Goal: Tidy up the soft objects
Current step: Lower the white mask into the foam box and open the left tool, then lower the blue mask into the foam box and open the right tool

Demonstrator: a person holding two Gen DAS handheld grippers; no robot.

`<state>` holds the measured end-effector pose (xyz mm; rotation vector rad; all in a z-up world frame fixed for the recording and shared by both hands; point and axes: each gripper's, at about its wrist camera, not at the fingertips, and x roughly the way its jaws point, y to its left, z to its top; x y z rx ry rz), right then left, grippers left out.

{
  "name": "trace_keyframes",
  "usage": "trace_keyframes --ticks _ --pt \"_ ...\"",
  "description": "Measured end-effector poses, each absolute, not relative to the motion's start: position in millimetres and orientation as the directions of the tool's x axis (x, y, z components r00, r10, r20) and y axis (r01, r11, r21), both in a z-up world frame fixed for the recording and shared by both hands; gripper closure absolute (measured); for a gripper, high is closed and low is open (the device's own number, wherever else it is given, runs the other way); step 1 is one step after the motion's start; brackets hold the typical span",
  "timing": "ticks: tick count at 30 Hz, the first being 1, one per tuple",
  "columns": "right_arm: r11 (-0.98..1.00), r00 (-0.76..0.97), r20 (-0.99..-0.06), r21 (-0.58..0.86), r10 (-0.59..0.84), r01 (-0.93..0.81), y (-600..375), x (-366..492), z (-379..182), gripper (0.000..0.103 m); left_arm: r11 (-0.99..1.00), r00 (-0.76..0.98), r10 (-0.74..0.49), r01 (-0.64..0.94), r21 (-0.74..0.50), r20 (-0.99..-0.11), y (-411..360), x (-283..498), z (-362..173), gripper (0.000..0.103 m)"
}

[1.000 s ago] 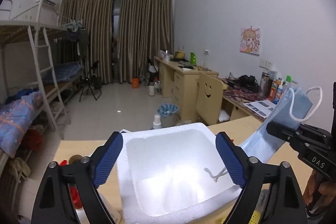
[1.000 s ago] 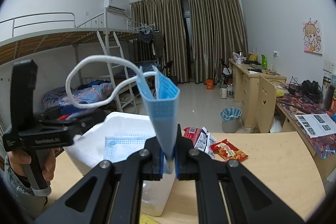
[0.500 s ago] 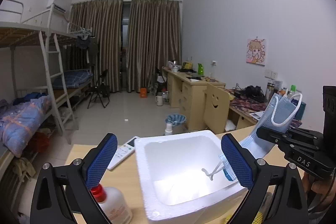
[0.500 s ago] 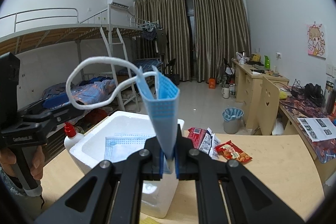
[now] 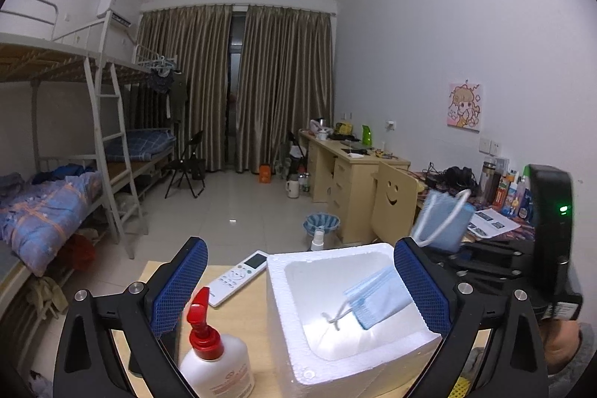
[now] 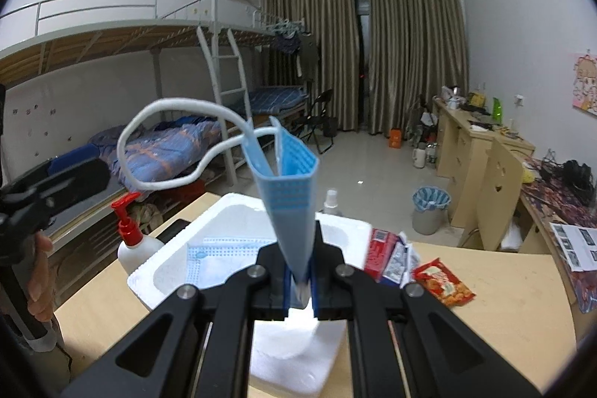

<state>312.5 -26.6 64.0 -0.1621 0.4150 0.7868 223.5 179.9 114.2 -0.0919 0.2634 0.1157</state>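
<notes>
A white foam box [image 5: 350,349] stands on the wooden table; it also shows in the right wrist view [image 6: 209,241]. A blue face mask [image 5: 377,301] lies inside it, seen too in the right wrist view [image 6: 220,260]. My left gripper [image 5: 298,290] is open and empty, its blue pads either side of the box. My right gripper [image 6: 298,286] is shut on a second blue face mask [image 6: 291,193], folded and upright with a white ear loop, held above the box's near side. That mask also shows in the left wrist view [image 5: 444,222] at the right.
A white pump bottle with a red top [image 5: 212,357] stands left of the box, a white remote [image 5: 238,276] behind it. Snack packets [image 6: 440,282] lie right of the box. A small spray bottle [image 5: 318,239] stands behind the box.
My left gripper has drawn back and to the left, so the pump bottle and remote came into view. The right gripper still holds its mask beside the box.
</notes>
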Motion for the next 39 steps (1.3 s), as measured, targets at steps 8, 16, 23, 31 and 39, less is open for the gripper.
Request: trace_keyframes --ticks 8,16,23,31,39 --pt "0.676 0.597 -0.458 0.013 0.659 -0.736 -14.3 323.5 57.8 0.092 0.986 0.957 0.115 -0.141 -0.083 -0.266 186.5 218.9 112.2 0.003" --pt "0.682 0.601 -0.466 0.009 0.649 -0.731 -11.7 325.2 58.2 0.054 0.985 0.956 0.118 -0.147 -0.090 -0.270 187.9 221.2 112.1 0.003" --pt "0.691 0.617 -0.443 0.011 0.651 -0.722 -14.9 321.2 64.0 0.034 0.985 0.955 0.118 -0.148 -0.090 -0.271 187.6 221.9 112.2 0.003" --pt "0.719 0.660 -0.374 0.029 0.652 -0.694 -41.5 308.3 85.5 0.012 0.986 0.959 0.106 -0.135 -0.098 -0.263 186.1 217.2 115.0 0.003" --pt "0.727 0.635 -0.546 -0.067 0.547 -0.684 -24.2 316.8 66.9 0.004 0.987 0.962 0.102 -0.130 -0.099 -0.254 180.0 199.6 119.1 0.003"
